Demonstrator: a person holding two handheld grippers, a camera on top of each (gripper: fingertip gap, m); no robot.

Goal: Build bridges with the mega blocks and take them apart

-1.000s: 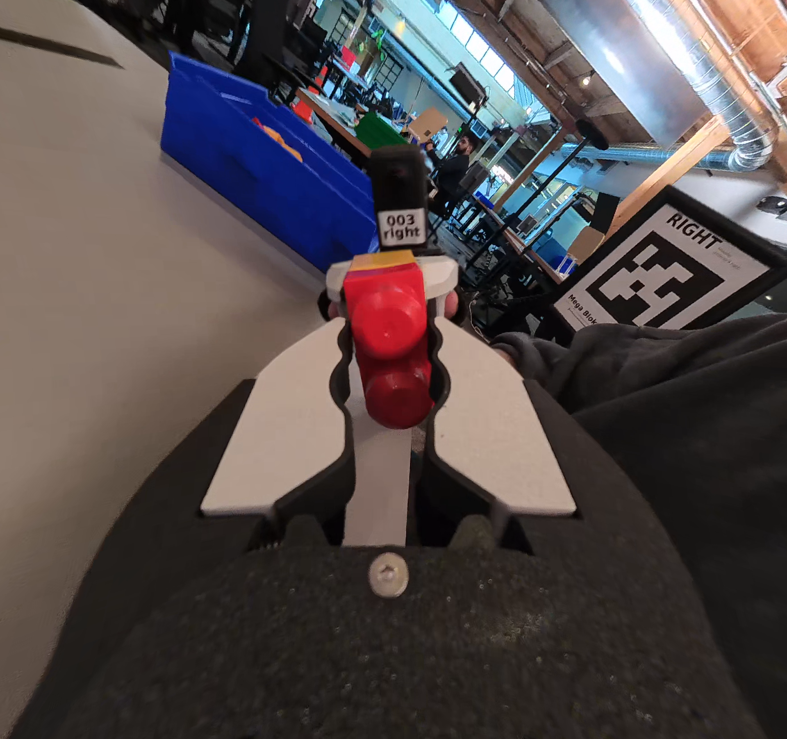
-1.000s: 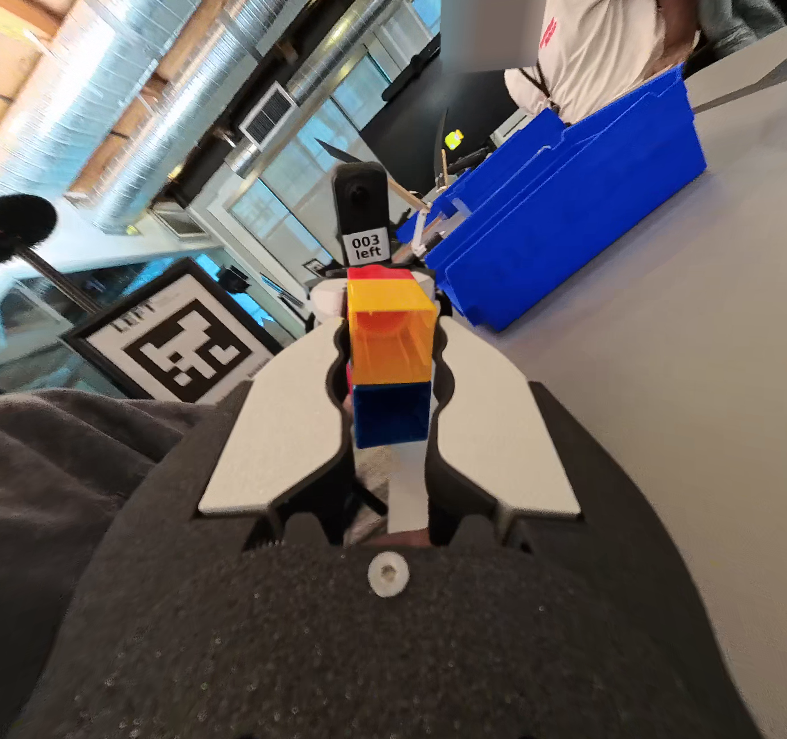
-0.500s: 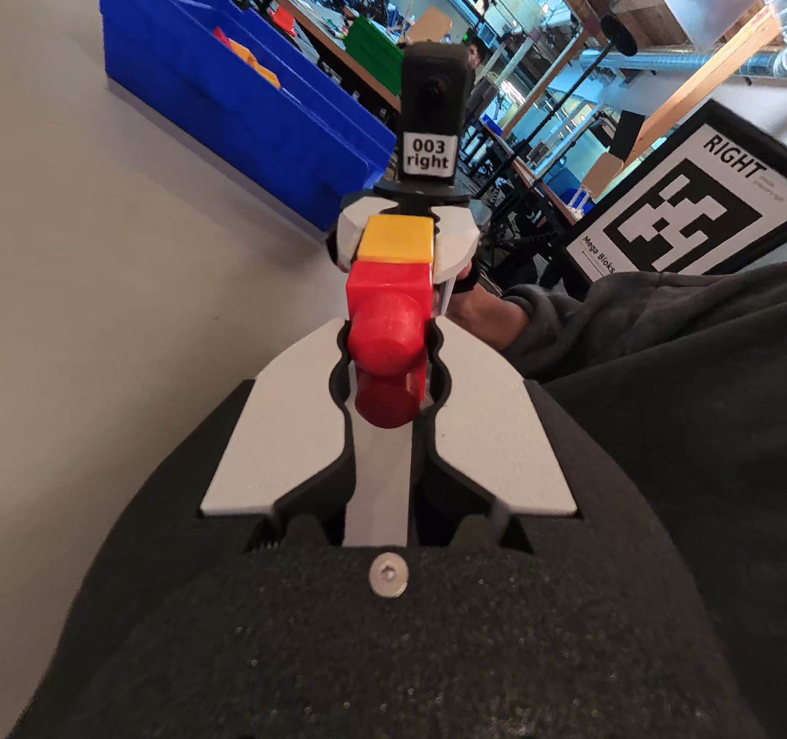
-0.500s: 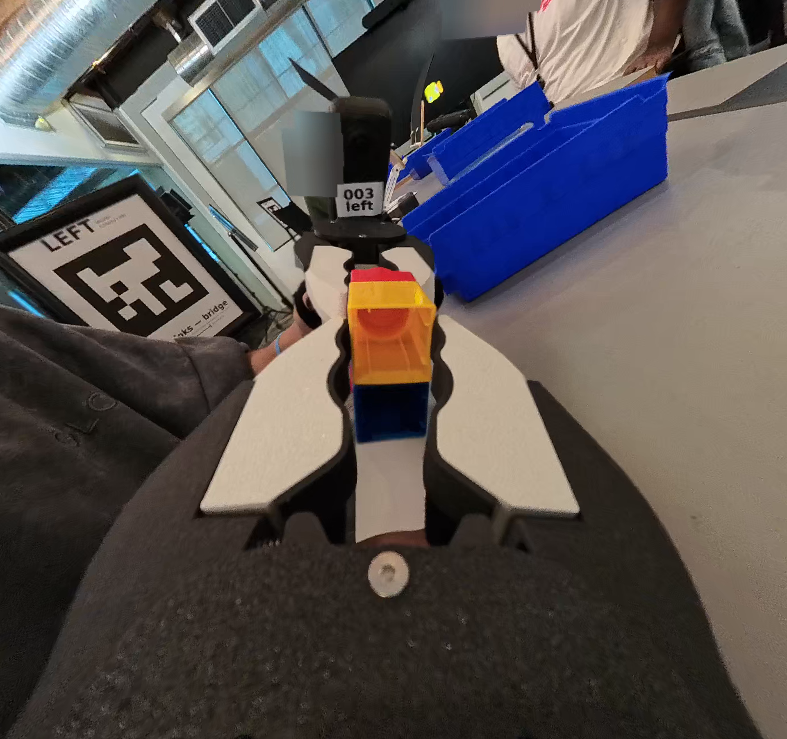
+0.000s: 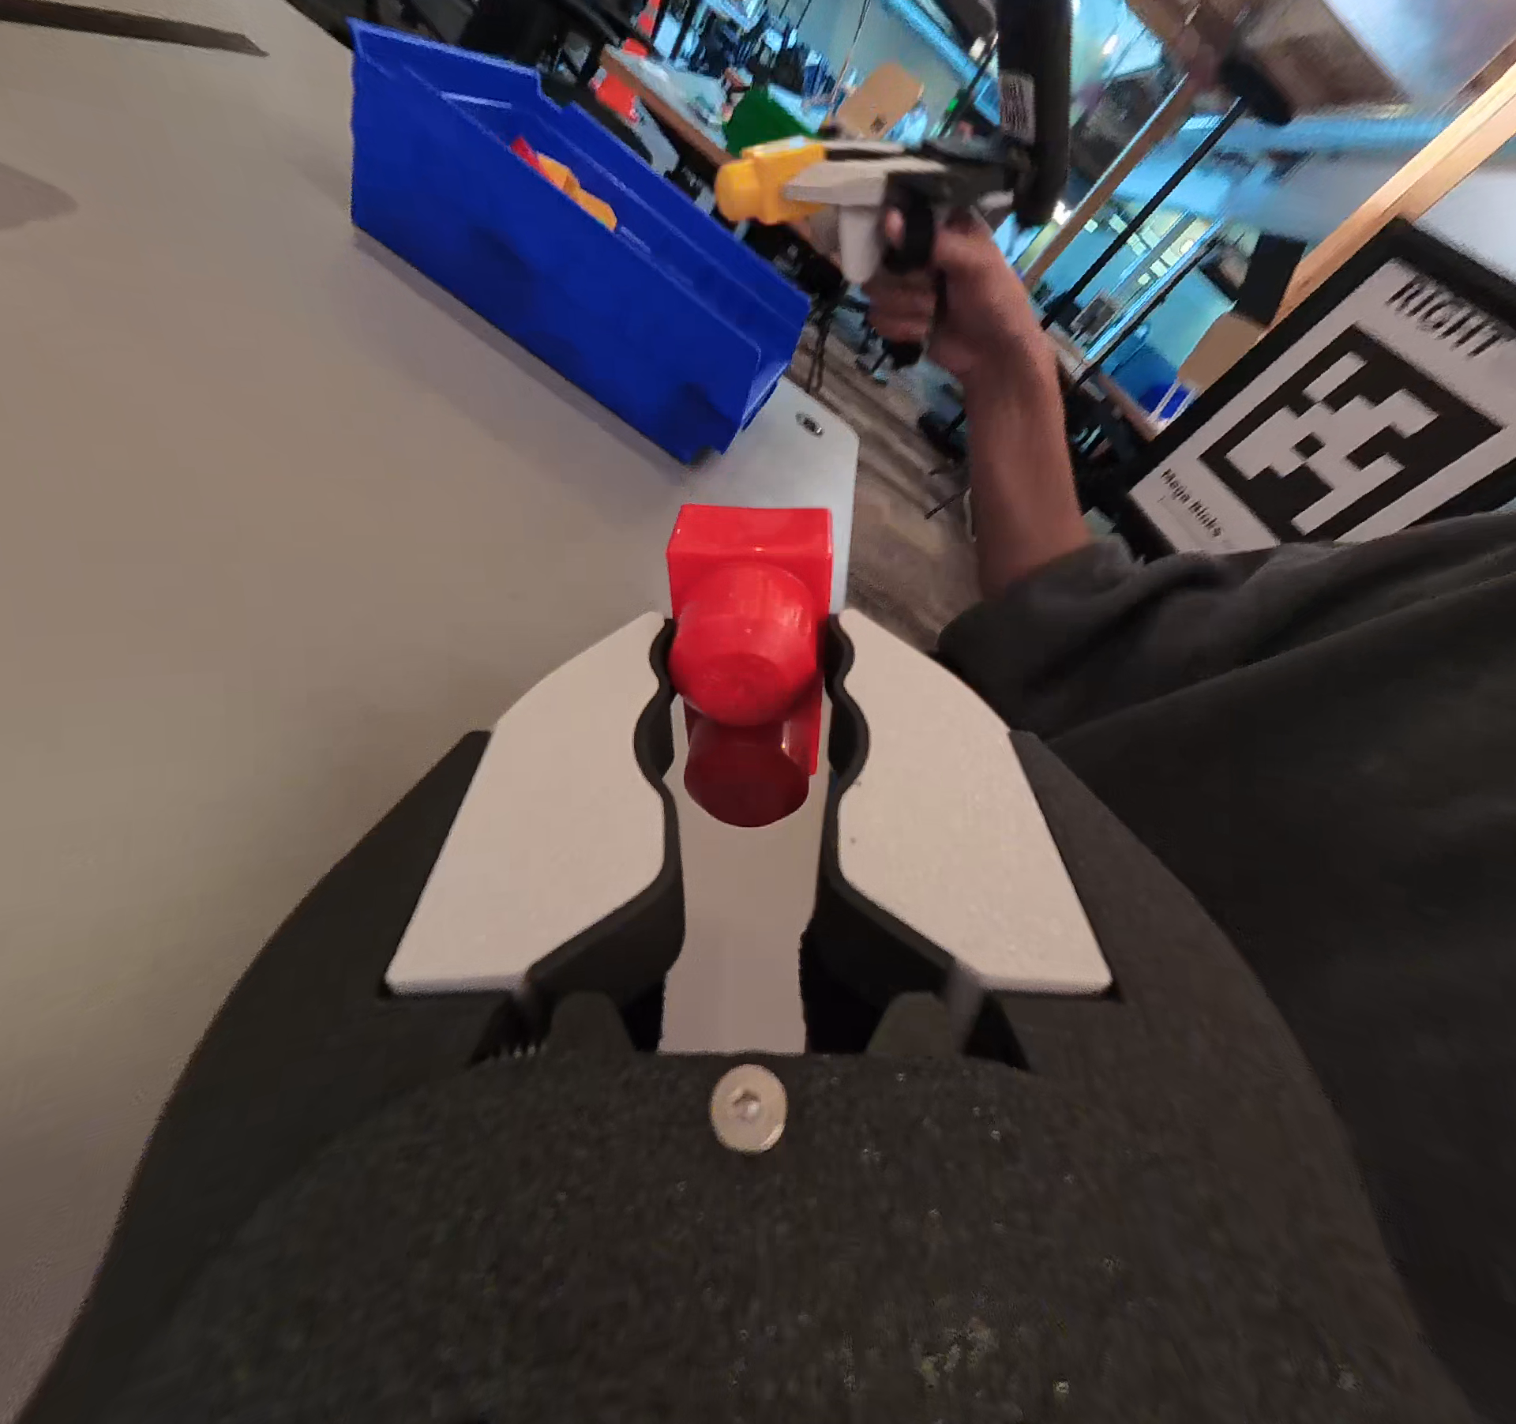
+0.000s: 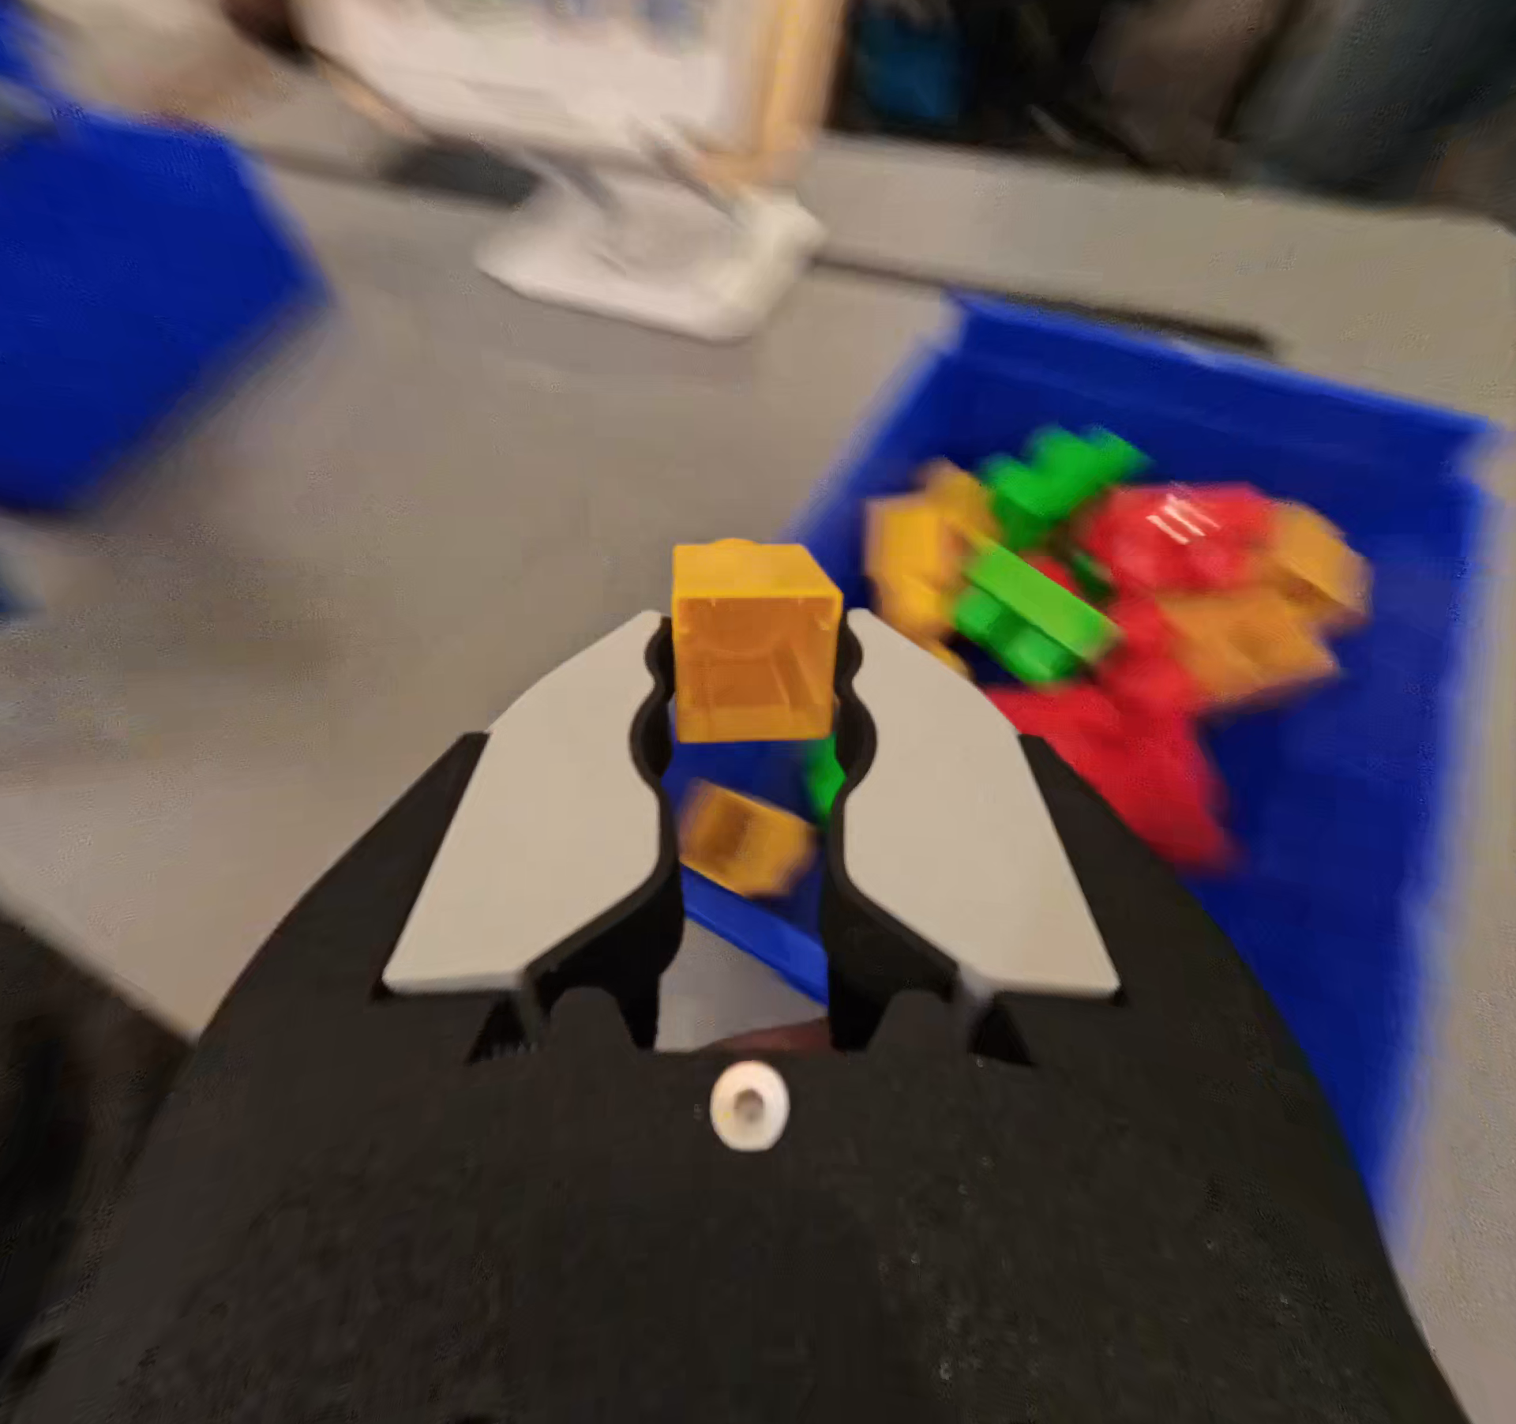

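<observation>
We hold two separated pieces. The left gripper [image 5: 745, 671] has its fingers closed on a red plastic two-stud block [image 5: 746, 646], studs pointing back toward the camera, held low over the pale grey desk [image 5: 246, 564]. The right gripper [image 6: 755, 646] has its fingers closed on a yellow-orange square plastic block [image 6: 755, 642], hollow underside facing the camera; in the left wrist view that same block [image 5: 759, 182] shows at the tip of the right gripper [image 5: 787, 186], raised beyond the blue plastic bin [image 5: 574, 269].

We judge the step in hand to be disposal of the yellow-orange block into the blue plastic bin [image 6: 1353, 851], which lies below and to the right of the fingers and holds a loose pile of red, green and orange blocks [image 6: 1132, 605]. The right wrist view is heavily blurred, so exact clearance above the bin cannot be read.

Recommended procedure:
1. Centre the block over the open interior of the bin, not over its near rim.
2. Lower before release, so the block does not bounce out off the pile.
3. Open the fingers fully; the block sits between the scalloped finger edges and may cling.
4. Keep the left grip firm on the red block until its turn.
</observation>
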